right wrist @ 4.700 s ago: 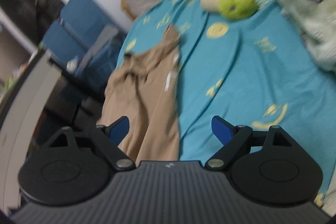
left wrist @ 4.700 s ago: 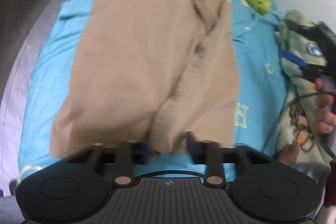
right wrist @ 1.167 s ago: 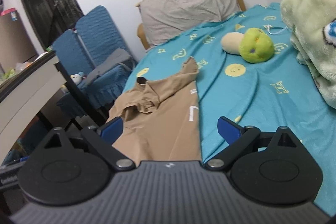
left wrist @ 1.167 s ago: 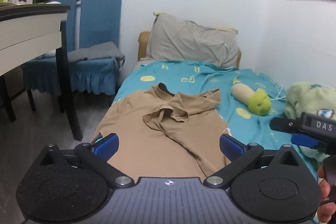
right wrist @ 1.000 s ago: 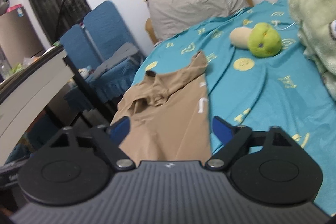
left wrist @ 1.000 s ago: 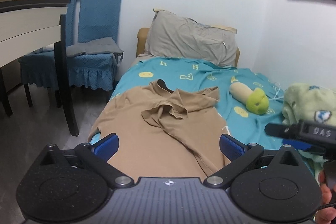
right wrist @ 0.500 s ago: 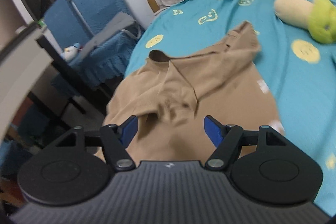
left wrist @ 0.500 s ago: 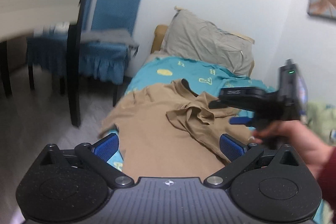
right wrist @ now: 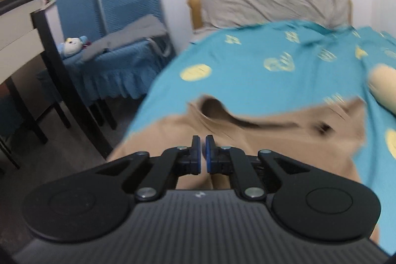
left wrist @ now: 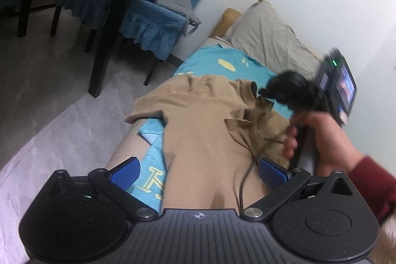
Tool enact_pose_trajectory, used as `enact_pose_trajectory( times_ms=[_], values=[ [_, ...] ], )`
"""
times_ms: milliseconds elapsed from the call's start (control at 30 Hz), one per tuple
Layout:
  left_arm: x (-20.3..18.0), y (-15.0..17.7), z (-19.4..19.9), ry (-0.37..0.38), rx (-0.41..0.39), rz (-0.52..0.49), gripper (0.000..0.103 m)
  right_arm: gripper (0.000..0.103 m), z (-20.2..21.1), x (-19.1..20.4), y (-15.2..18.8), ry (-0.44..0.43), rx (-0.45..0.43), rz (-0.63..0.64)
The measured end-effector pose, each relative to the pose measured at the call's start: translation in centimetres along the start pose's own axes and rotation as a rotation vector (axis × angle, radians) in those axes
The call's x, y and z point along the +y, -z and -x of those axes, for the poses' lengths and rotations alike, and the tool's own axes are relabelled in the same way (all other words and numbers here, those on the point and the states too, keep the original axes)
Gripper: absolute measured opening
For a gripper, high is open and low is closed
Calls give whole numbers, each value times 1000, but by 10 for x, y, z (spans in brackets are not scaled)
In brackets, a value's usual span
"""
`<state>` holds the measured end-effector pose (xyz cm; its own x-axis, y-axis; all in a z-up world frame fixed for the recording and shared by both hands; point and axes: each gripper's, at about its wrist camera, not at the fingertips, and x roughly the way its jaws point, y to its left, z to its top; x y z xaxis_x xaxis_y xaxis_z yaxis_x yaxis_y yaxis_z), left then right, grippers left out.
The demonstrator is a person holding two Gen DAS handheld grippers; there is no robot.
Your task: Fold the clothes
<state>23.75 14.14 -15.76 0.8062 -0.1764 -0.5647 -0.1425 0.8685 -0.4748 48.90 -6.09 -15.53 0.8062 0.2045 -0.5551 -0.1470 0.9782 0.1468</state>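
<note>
We angled our right tool (right wrist: 203, 149) down at the tan shirt (left wrist: 203, 135) on the bed (right wrist: 247, 71), pads just closed with fabric between; left tool (left wrist: 198, 171) gaped empty.

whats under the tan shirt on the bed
The tan shirt lies on a teal bedsheet with yellow prints. How far the prints run beneath it is covered.

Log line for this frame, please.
stage: fold start | tan shirt: spread on bed | right gripper: shut on shirt fabric | left gripper: open
</note>
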Motion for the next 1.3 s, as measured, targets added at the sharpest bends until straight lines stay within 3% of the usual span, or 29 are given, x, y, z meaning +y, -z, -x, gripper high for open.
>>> enact_pose_trajectory(
  times_ms=[200,333,567,767,967,1000,1033,1067,1100,1133,1300],
  values=[
    [-1,2,-2,-40,-19,-56,103,8,-39,29,-4,17,33,83],
    [-5,2,-4,-53,-32,-101,103,9,-10,18,-5,-15,-41,15],
    [-20,2,3,-49,-60,-171,103,9,127,-16,2,-48,-64,-28],
    [-37,11,24,-16,-54,-208,103,9,262,-35,43,-20,-37,-21],
    [-60,27,49,-12,-71,-289,103,11,333,-45,82,10,-81,-70],
    [-63,30,52,-13,-69,-299,103,15,336,-47,86,6,-84,-77],
    [-64,32,53,-9,-59,-295,103,42,339,-49,90,2,-88,-84],
    [-65,34,53,-3,-48,-289,103,81,342,-52,93,-17,-99,-97],
    [-65,37,54,2,-37,-283,103,97,344,-57,95,-53,-117,-114],
    [-65,38,52,3,-21,-266,103,103,346,-61,97,-81,-134,-125],
    [-45,29,36,7,27,-90,103,103,352,-78,101,-117,-149,-190]
  ],
)
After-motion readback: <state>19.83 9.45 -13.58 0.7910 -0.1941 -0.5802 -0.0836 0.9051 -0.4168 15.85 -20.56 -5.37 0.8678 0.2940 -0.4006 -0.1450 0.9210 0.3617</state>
